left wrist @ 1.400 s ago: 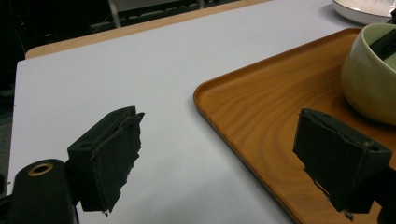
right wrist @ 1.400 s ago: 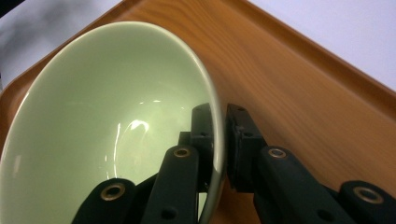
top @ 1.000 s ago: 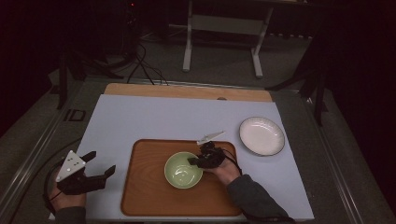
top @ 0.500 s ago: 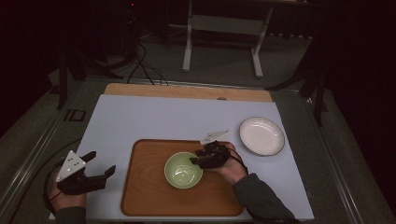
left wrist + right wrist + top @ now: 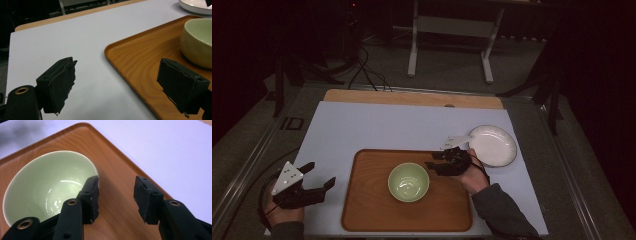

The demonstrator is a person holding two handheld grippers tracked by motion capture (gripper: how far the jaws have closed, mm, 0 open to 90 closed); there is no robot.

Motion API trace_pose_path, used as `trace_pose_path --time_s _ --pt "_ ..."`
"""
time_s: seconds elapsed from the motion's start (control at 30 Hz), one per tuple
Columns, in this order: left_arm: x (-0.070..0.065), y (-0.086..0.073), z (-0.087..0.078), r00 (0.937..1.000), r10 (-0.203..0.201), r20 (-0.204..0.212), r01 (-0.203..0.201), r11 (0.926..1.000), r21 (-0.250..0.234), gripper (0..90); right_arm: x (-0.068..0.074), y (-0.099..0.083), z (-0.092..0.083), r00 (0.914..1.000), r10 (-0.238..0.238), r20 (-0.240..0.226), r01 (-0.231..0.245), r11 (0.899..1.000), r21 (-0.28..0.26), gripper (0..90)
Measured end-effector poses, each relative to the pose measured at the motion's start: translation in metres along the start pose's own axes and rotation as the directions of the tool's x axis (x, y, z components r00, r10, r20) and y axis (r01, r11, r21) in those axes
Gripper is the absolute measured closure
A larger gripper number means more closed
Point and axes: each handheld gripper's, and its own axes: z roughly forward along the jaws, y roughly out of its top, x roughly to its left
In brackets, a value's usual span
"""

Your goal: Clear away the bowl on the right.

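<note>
Green bowl (image 5: 408,182) on tray (image 5: 362,210); my R gripper (image 5: 430,165) hangs beside its rim, unclenched; L gripper (image 5: 319,175) hovers off-tray, jaws apart.

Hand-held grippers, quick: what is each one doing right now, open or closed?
Left hand-held gripper: open, holding nothing.
Right hand-held gripper: open, empty, beside the green bowl.

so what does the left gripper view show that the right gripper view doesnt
Left gripper view alone: the white plate at the top right edge, the wooden table edge beyond the white mat, and the green bowl seen from outside, side on. Its own jaws stand wide apart over the mat and the tray rim.

Right gripper view alone: the bowl's glossy, empty inside, with the jaws apart beside its rim, over the tray.

Both: the bowl, the wooden tray and the white mat.
</note>
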Motion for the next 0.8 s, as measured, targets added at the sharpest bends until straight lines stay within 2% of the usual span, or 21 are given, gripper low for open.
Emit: trace_pose_path --time_s 0.23,0.4,0.63,0.8 --pt "0.0 0.0 0.0 1.0 0.0 -0.002 0.0 1.0 -0.001 14.6 -0.014 -0.01 -0.02 0.9987 0.027 0.043 -0.026 0.999 -0.028 53.4" --pt "0.0 0.0 0.0 1.0 -0.002 -0.004 0.001 1.0 -0.002 14.6 -0.023 -0.018 -0.031 0.9947 0.05 0.09 -0.045 0.998 -0.052 52.8" --pt "0.001 0.0 -0.001 1.0 -0.004 -0.008 0.004 1.0 -0.002 14.6 -0.035 -0.033 -0.043 0.9851 0.098 0.141 -0.088 0.993 -0.077 51.6" --pt "0.001 0.0 0.0 1.0 -0.006 -0.007 0.006 1.0 -0.002 14.7 -0.047 -0.048 -0.049 0.972 0.16 0.172 -0.144 0.984 -0.106 49.1"
